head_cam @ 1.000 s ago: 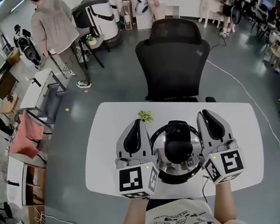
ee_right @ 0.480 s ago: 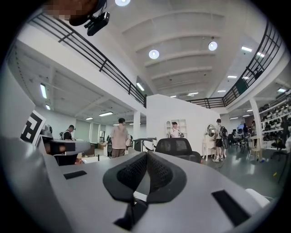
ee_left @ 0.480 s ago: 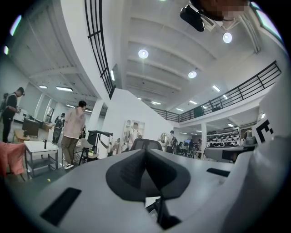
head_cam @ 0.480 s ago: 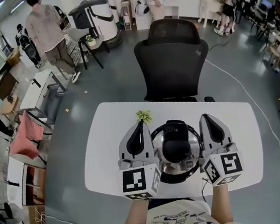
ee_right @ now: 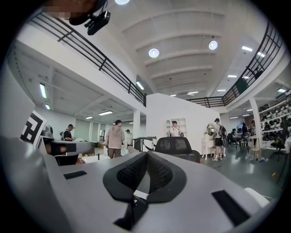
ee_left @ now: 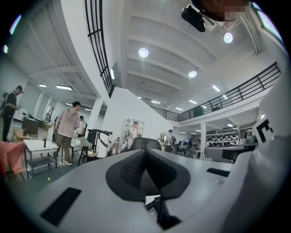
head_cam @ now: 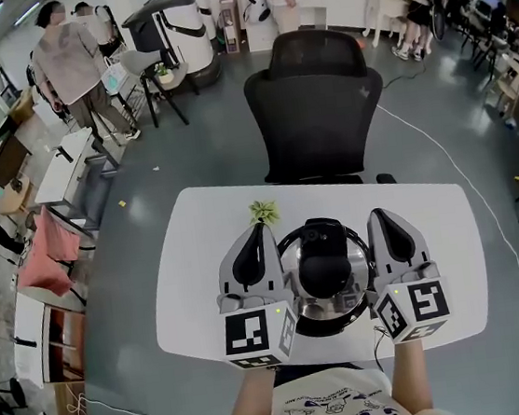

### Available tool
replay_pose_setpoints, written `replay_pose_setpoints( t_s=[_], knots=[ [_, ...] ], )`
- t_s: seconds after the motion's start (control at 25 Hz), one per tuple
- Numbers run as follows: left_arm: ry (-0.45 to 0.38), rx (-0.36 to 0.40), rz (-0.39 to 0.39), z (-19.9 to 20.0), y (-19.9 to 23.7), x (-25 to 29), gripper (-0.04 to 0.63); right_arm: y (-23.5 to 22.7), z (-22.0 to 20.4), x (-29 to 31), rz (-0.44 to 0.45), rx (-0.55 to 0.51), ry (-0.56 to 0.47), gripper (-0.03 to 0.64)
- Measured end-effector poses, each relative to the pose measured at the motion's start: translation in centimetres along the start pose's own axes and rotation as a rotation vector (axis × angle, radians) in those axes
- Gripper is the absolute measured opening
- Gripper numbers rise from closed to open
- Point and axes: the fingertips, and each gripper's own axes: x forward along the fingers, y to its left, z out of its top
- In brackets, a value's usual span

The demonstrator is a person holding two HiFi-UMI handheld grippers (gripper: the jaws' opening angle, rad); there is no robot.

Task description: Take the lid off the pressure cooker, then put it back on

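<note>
Between my left gripper and right gripper, the pressure cooker sits with its lid on. Both jaws are closed and empty. Lifting looks not yet begun, so next I'd open and grasp the handle.

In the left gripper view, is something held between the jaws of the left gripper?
No: on the left gripper the two dark pads meet with nothing between them.

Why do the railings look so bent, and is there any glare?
Head view: the wide lens bows the room's edges, and the cooker lid glints. Left gripper view: dark round border, curved railing, glaring ceiling lamps. Right gripper view: the same bending.
</note>
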Motion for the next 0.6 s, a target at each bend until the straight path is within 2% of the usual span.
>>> replay_pose_setpoints(
  t_s=[0.6],
  knots=[
    [0.009,-0.008,-0.005,-0.17,0.41,-0.26,0.014,0.45,-0.10,-0.08,-0.008,-0.005,0.006,0.011]
  ],
)
